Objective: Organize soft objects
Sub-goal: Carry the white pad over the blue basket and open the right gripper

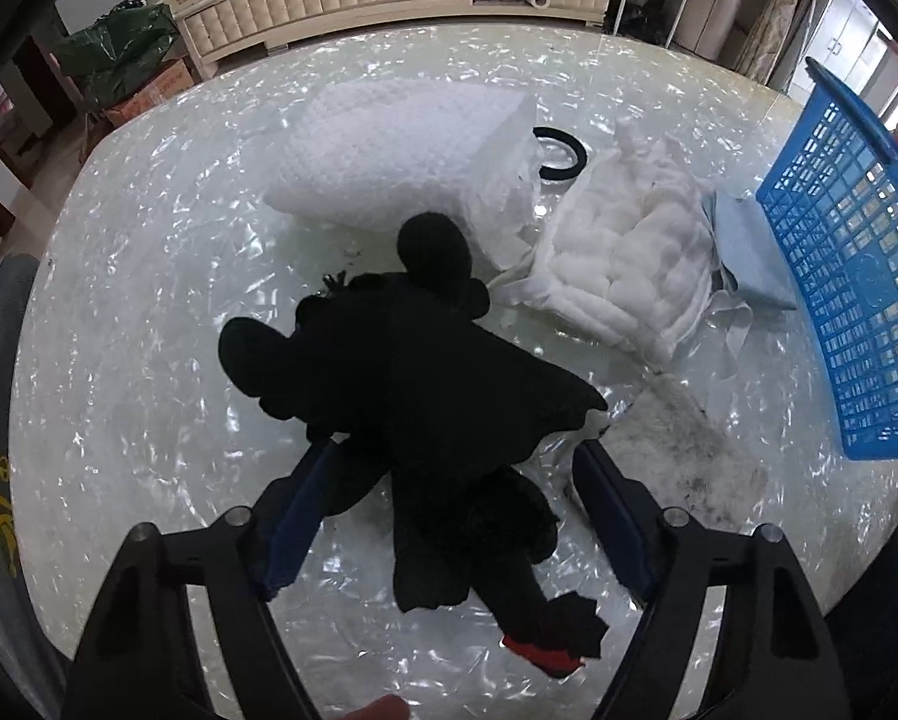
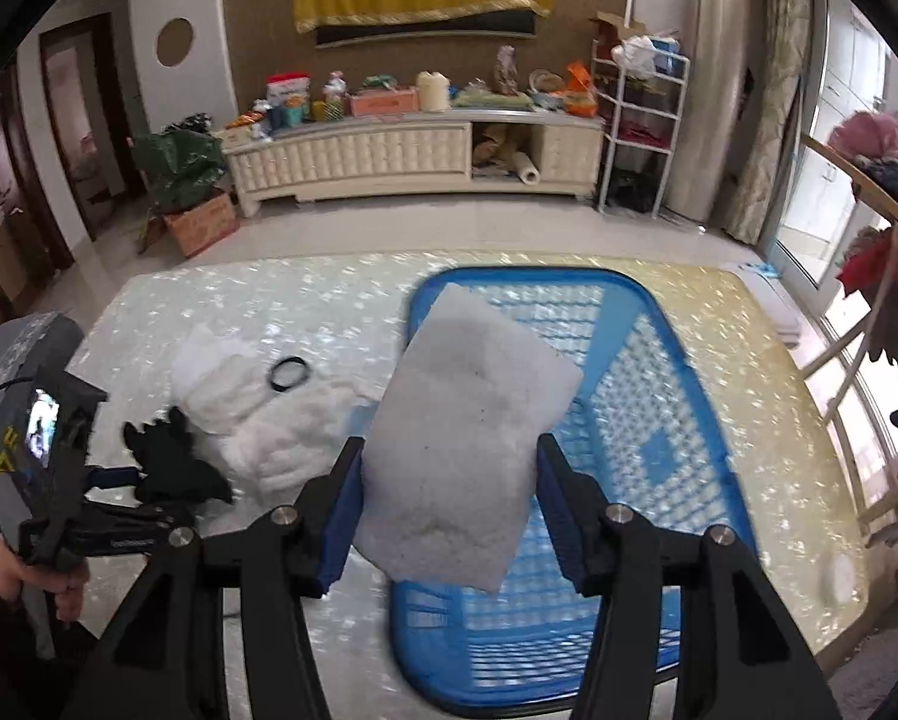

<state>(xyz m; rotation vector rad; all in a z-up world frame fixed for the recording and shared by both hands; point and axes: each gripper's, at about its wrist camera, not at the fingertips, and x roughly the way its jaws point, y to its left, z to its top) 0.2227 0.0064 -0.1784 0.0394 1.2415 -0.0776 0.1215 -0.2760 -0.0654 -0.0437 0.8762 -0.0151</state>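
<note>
A black plush toy (image 1: 425, 396) with a red patch lies on the shiny white table (image 1: 149, 360). My left gripper (image 1: 455, 462) is open, its fingers on either side of the toy. My right gripper (image 2: 446, 450) is shut on a white fluffy pad (image 2: 467, 438) and holds it above the blue plastic basket (image 2: 641, 420). The same toy (image 2: 173, 462) and the left gripper show at the left of the right wrist view.
A white textured pillow (image 1: 401, 150), a bag of white cotton (image 1: 629, 258), a black ring (image 1: 560, 153), a light blue cloth (image 1: 743, 252) and a greyish fluffy pad (image 1: 683, 456) lie on the table. The blue basket (image 1: 857, 276) stands at the right. A cabinet (image 2: 401, 150) lies beyond.
</note>
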